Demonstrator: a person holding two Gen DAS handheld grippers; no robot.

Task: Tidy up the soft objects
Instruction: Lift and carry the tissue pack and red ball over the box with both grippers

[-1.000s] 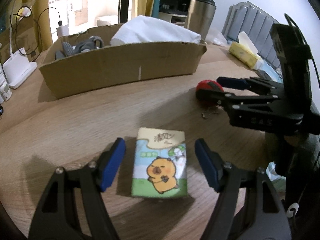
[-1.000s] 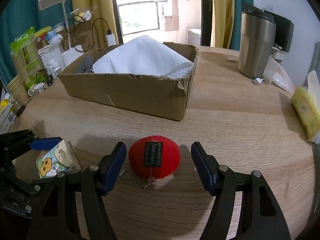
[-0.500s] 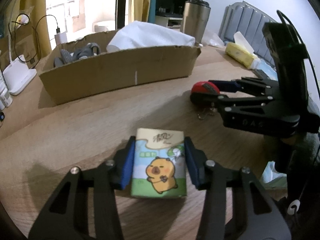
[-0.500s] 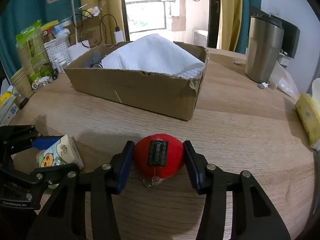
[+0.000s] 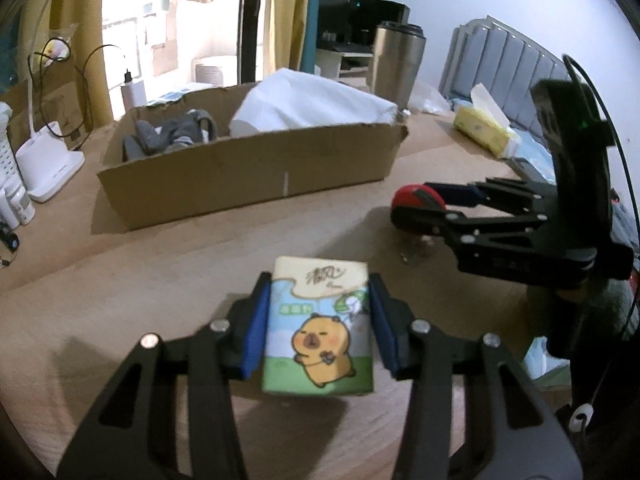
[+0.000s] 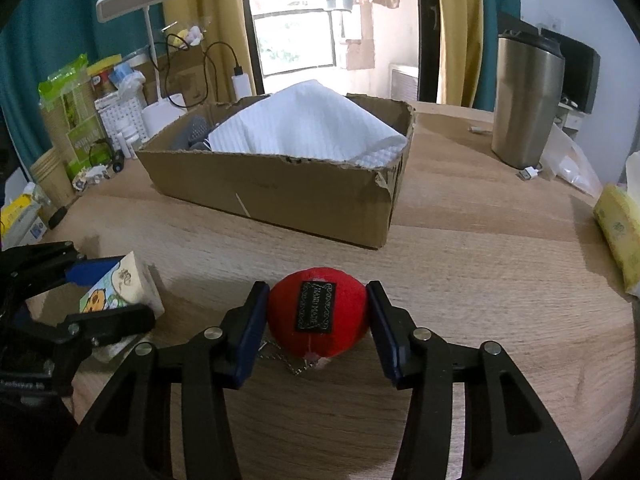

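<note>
My left gripper point(image 5: 318, 320) is shut on a small tissue pack point(image 5: 319, 326) with a cartoon capybara, held a little above the wooden table point(image 5: 120, 292). My right gripper point(image 6: 318, 320) is shut on a red plush ball point(image 6: 318, 316) with a black label and a small chain, lifted just off the table. The ball also shows in the left wrist view point(image 5: 416, 196), and the tissue pack in the right wrist view point(image 6: 116, 292). An open cardboard box point(image 6: 280, 192) stands ahead, holding a white towel point(image 6: 312, 128) and grey cloth point(image 5: 172, 136).
A steel tumbler point(image 6: 528, 100) stands at the back right. A yellow tissue pack point(image 6: 620, 236) lies at the right edge. A desk lamp point(image 6: 148, 0), chargers and snack packets point(image 6: 72, 112) crowd the left.
Both grippers closed from open onto their objects, the left on the tissue pack and the right on the red ball. Both have since lifted slightly and moved nearer the box.
</note>
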